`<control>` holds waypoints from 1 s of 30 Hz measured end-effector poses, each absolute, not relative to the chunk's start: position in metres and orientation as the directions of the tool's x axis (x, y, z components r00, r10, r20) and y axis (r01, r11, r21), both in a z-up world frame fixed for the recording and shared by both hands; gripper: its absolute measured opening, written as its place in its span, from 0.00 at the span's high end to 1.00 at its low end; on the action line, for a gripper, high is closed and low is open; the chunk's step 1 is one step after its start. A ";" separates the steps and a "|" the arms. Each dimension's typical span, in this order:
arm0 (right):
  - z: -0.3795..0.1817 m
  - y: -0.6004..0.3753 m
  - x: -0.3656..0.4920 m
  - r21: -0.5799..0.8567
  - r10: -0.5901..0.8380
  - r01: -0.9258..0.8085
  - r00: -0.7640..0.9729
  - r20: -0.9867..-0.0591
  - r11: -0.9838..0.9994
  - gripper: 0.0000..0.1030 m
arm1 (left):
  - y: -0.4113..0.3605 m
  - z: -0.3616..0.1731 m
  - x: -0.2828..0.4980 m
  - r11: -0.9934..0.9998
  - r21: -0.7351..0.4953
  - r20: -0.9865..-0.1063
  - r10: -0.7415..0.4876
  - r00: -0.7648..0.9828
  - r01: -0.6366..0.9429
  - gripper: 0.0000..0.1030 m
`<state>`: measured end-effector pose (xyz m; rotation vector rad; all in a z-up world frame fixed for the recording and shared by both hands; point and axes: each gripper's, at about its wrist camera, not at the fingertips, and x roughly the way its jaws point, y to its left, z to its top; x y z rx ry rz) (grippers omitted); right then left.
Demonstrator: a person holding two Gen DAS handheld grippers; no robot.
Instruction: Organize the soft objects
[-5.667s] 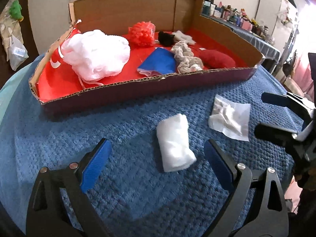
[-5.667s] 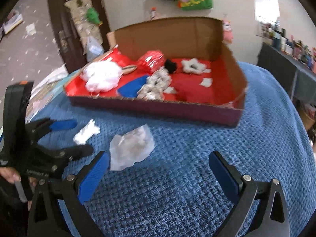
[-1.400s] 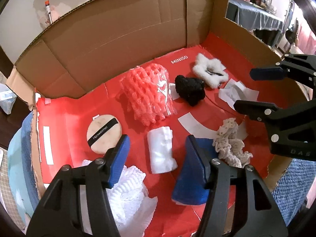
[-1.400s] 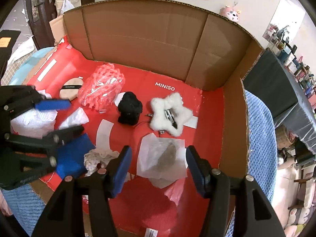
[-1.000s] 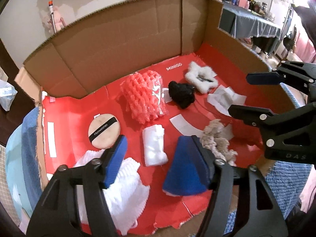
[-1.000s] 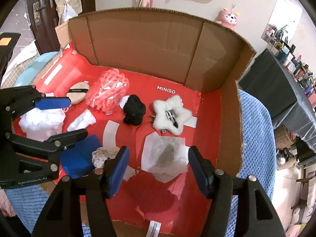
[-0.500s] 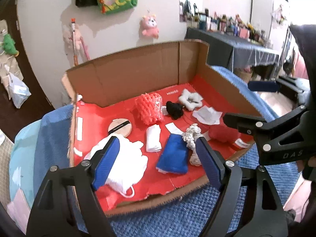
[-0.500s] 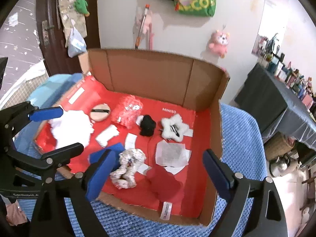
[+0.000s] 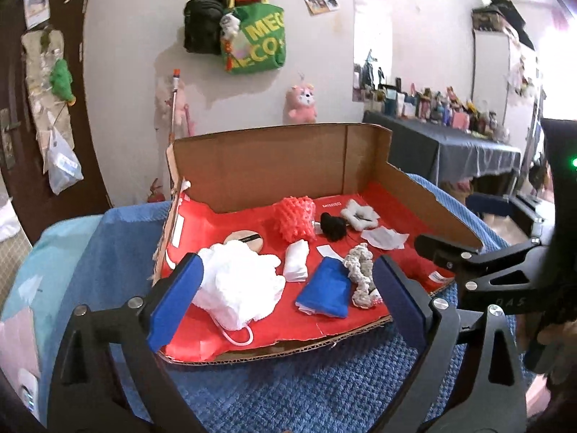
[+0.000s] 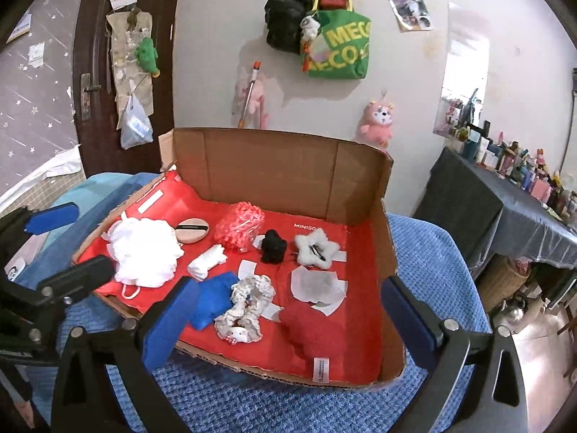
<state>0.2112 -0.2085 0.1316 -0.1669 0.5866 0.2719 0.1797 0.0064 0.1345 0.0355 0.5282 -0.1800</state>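
The cardboard box [image 10: 274,173], lined in red and open at the top, is sitting on the blue knitted cover [image 10: 281,397] of the surface, and everything soft is lying inside it. Against the box's left side the white mesh pouf [image 10: 144,250] is resting, with the round tan powder puff [image 10: 193,230] just behind it, toward the box's back wall. Near the middle of the box the red foam net [image 10: 239,227] is standing, and the rolled white cloth [image 10: 207,261] is lying just in front of it, toward the box's open front edge. The folded blue cloth [image 10: 212,299] and the grey-white knitted scrunchie [image 10: 247,306] are lying side by side close to the box's front edge, touching or nearly so. The black fuzzy piece [image 10: 273,247] and the white furry star clip [image 10: 316,250] are sitting side by side behind them, in front of the box's back wall. The flat white wipe [image 10: 317,285] is lying in front of the star clip, and the red pouch [image 10: 317,332] is lying in the box's front right corner.

The left gripper [image 9: 285,303] is hovering in front of the box's front edge, its jaws apart and having just been opening, with nothing pressed between them. The right gripper [image 10: 281,315] is hanging before the box's front edge too, its jaws spread wide, having just been opening, and gripping nothing.
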 end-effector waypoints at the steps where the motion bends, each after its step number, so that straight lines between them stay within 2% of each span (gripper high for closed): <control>1: 0.127 -0.210 0.213 -0.065 0.208 -0.295 0.798 -0.566 0.953 0.00 | 0.008 0.129 0.182 0.985 -0.019 -0.501 -0.158 0.851 0.172 0.07; 12: 0.085 -0.214 0.230 -0.066 0.158 -0.228 0.828 -0.538 0.971 0.00 | 0.008 0.091 0.208 0.992 -0.007 -0.495 -0.114 0.861 0.127 0.07; 30: 0.071 -0.216 0.236 -0.039 0.163 -0.218 0.825 -0.541 0.975 0.00 | 0.009 0.074 0.220 0.994 0.009 -0.529 -0.087 0.844 0.108 0.07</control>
